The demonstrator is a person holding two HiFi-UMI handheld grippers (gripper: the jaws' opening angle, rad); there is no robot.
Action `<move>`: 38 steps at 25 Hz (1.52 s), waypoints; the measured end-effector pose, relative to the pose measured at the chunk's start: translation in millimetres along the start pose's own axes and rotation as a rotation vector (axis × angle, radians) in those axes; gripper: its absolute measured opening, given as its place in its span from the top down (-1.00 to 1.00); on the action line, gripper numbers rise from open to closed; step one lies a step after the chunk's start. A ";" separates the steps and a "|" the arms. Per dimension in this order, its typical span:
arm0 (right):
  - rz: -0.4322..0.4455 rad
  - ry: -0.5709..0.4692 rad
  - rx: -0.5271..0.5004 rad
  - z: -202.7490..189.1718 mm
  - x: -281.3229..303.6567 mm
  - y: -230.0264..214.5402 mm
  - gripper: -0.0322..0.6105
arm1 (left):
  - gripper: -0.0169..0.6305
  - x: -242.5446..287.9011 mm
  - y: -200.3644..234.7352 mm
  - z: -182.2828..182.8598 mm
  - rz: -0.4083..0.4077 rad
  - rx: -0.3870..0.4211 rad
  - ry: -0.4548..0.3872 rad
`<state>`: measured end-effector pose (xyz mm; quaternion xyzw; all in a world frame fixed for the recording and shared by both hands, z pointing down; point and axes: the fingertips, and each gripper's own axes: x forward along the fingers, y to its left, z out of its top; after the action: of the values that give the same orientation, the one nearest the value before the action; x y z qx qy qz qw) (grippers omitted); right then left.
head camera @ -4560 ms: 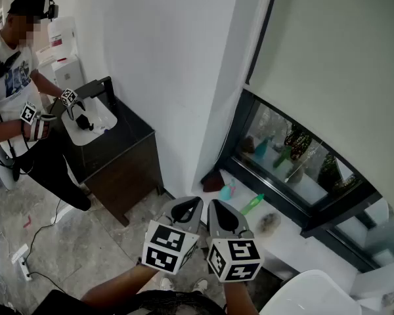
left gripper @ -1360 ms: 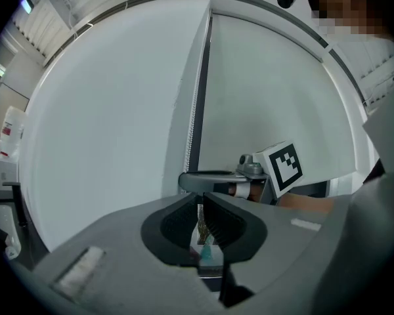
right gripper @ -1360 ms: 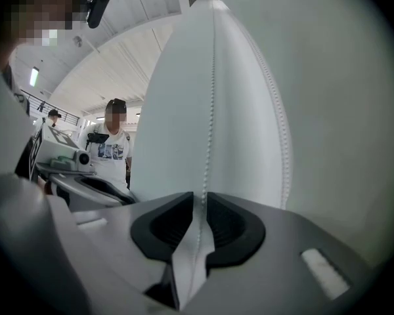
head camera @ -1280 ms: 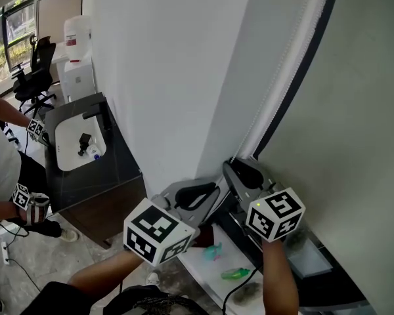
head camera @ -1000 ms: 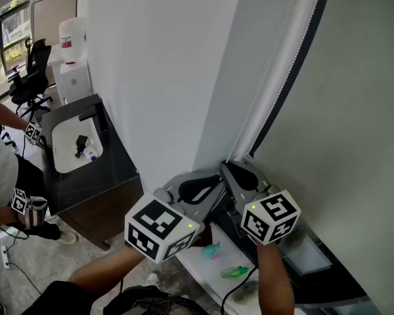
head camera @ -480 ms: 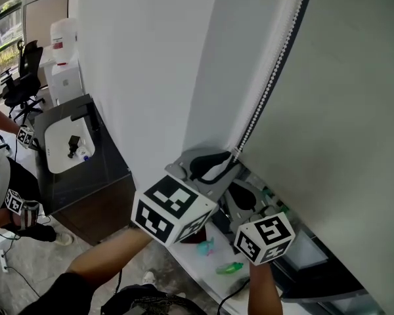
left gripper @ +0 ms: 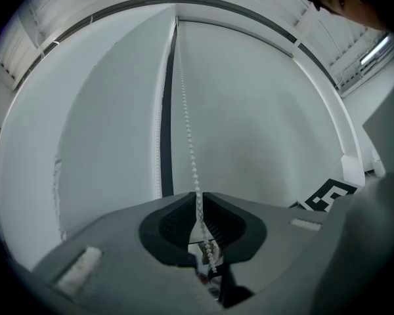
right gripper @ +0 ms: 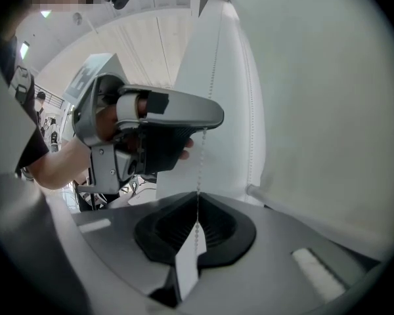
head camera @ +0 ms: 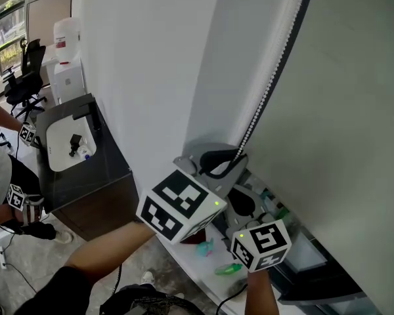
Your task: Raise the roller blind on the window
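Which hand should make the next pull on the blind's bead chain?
Probably left. The left gripper sits higher on the bead chain, its fingers just closed on it, with room to pull down; the right gripper grips lower.

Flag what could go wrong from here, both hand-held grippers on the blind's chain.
1. The left hand-held gripper has just been closing its jaws on the thin bead chain; the beads may slip through the pads.
2. The right hand-held gripper, shut on the same chain just below, could bump the left one on the next pull.
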<state>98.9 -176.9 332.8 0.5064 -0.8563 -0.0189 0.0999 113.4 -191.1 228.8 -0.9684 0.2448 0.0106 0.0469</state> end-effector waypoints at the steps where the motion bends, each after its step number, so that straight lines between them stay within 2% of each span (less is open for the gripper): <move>1: -0.001 0.001 0.003 -0.2 -0.3 -0.2 0.87 | 0.87 -1.0 -0.9 0.1 0.000 0.002 -0.002; 14: 0.006 -0.011 0.023 1.6 -0.2 -1.1 0.87 | 0.83 -0.7 0.9 2.0 0.017 0.014 -0.005; 16: 0.006 -0.010 0.022 0.4 0.6 -0.8 0.87 | 0.91 -0.6 -1.1 0.4 -0.006 -0.009 -0.004; 18: 0.022 -0.024 0.027 1.3 0.1 0.7 0.87 | 0.93 0.9 -5.1 -1.2 -0.058 -0.070 0.000; 20: 0.047 -0.061 0.093 4.9 -5.5 -1.1 0.86 | 0.93 2.9 -2.4 -2.2 -0.071 -0.103 0.009; 22: 0.061 -0.135 0.232 15.2 -18.7 -11.7 0.81 | 0.92 2.3 0.7 -5.1 -0.066 -0.114 0.027; 24: 0.072 -0.236 0.363 36.2 -35.8 -27.9 0.70 | 0.92 1.0 -4.5 -7.9 -0.094 -0.148 0.055; 26: 0.078 -0.321 0.403 65.0 -48.3 -41.3 0.69 | 0.92 1.8 -9.6 -15.1 -0.103 -0.139 0.076; 29: 0.093 -0.376 0.340 107.5 -49.7 -43.8 0.64 | 0.91 3.6 -13.4 -58.1 -0.105 -0.146 0.151; 31: 0.128 -0.373 0.302 129.2 -40.9 -39.4 0.53 | 0.91 3.3 -16.8 -96.2 -0.113 -0.187 0.209; 33: 0.151 -0.350 0.252 143.0 -29.7 -34.9 0.50 | 0.91 -0.1 -20.2 -124.0 -0.109 -0.217 0.241; 38: 0.157 -0.318 0.161 160.3 -12.3 -27.4 0.50 | 0.91 -5.8 -27.1 -158.5 -0.124 -0.222 0.305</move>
<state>97.8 -190.5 170.3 0.4352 -0.8968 -0.0226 -0.0764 120.8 -179.9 389.1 -0.9712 0.1863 -0.1122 -0.0972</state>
